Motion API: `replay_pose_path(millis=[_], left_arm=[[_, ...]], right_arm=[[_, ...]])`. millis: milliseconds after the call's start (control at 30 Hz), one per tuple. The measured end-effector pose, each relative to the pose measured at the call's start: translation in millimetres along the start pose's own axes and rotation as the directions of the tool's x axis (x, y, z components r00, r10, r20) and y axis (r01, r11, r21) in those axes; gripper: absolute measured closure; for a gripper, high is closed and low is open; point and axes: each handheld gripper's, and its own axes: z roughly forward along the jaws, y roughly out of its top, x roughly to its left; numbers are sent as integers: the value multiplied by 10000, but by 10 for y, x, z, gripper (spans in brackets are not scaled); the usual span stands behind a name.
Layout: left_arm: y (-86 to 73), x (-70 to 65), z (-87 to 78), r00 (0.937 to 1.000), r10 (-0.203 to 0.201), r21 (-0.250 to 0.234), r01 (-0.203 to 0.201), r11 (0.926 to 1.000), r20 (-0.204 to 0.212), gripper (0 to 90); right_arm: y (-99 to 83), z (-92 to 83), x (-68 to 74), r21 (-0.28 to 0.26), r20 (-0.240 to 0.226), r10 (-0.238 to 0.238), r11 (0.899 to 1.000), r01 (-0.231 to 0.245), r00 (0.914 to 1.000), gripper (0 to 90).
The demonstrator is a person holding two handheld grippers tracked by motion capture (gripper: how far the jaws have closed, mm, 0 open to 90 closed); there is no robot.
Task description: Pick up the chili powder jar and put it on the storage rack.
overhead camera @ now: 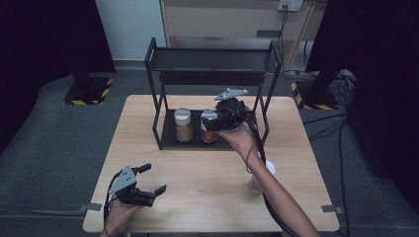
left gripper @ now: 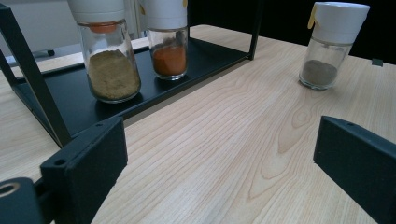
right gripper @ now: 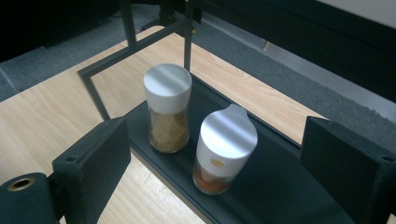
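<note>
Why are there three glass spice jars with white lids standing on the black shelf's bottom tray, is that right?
Not quite: two stand there. The left gripper view shows the glass jar of tan powder with a white lid and the glass jar of orange powder with a white lid on the black metal shelf's bottom tray. The third glass jar of grey-brown powder stands on the light wooden table.

Jar w/ orange-red spice, glass, white cap, upright on rack's bottom shelf, just right of yellow-brown spice jar; apart, not touching.
</note>
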Motion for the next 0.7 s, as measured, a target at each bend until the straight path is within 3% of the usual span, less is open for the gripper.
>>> replay_pose_path(millis=[400,700], left_arm=[[-1,0,7,10000,-81,45,81,10000,-23,18],[-4,-2,1,9999,-119,19,119,9999,-73,18]], right_arm=[[-353,-506,-113,-988,-442,-366,9946,321,9983,101],[-684,-831,-236,-1753,-785,-220,9845,79,9967,100]])
